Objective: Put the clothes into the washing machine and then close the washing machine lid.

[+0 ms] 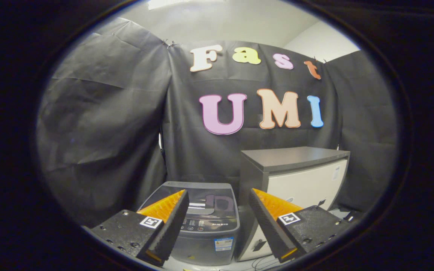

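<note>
A: Where was the washing machine in the gripper view?

B: It stood on the floor beyond the fingers, mostly seen through the gap between them. It was a small grey top-loader, upright, its front and control strip turned toward the camera. Its long axis ran vertically, and the top sloped up from the control strip toward the booth wall at 12 o'clock.

A: And the lid?

B: Down, lying flat on the top. It was dark and glossy, and the wall behind reflected in it.

A: What was the gripper doing?

B: Its fingers were spread wide apart with nothing between them. It hung in the air short of the machine, touching nothing.

A: Anything beside the machine?

B: A low cabinet with a grey top and a pale front stood just at the machine's 3 o'clock, taller than it. A few thin cables lay on the floor in front of that cabinet. Black cloth closed in the booth behind and at 9 o'clock.

A: Any clothes?

B: I couldn't tell; the shut lid hid the drum.
</note>
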Motion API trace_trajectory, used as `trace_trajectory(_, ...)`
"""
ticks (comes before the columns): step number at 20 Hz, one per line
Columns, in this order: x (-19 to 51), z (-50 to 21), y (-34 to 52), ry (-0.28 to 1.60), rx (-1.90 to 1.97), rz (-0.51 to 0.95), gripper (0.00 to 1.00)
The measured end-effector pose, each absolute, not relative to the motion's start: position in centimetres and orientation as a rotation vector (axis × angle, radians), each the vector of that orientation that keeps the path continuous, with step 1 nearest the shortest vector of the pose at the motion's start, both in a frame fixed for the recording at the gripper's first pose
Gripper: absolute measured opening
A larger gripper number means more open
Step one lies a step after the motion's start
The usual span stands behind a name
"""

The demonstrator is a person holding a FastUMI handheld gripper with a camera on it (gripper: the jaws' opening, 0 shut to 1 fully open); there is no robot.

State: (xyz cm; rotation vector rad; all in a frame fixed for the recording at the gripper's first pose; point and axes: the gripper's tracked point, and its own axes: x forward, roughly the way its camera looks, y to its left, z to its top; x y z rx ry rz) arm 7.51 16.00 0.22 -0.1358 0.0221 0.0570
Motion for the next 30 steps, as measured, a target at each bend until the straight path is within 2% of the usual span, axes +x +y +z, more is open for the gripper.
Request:
trace_trajectory(8, 2.2, 0.7, 13.9, 0.019, -0.135, 0.059, 0.97)
trace_trajectory(15, 1.0, 0.1, 14.4, 0.015, -0.123, 0.097, 0.96)
trace_trajectory(30, 0.7, 0.5, 12.0, 0.011, -0.146, 0.071, 0.96)
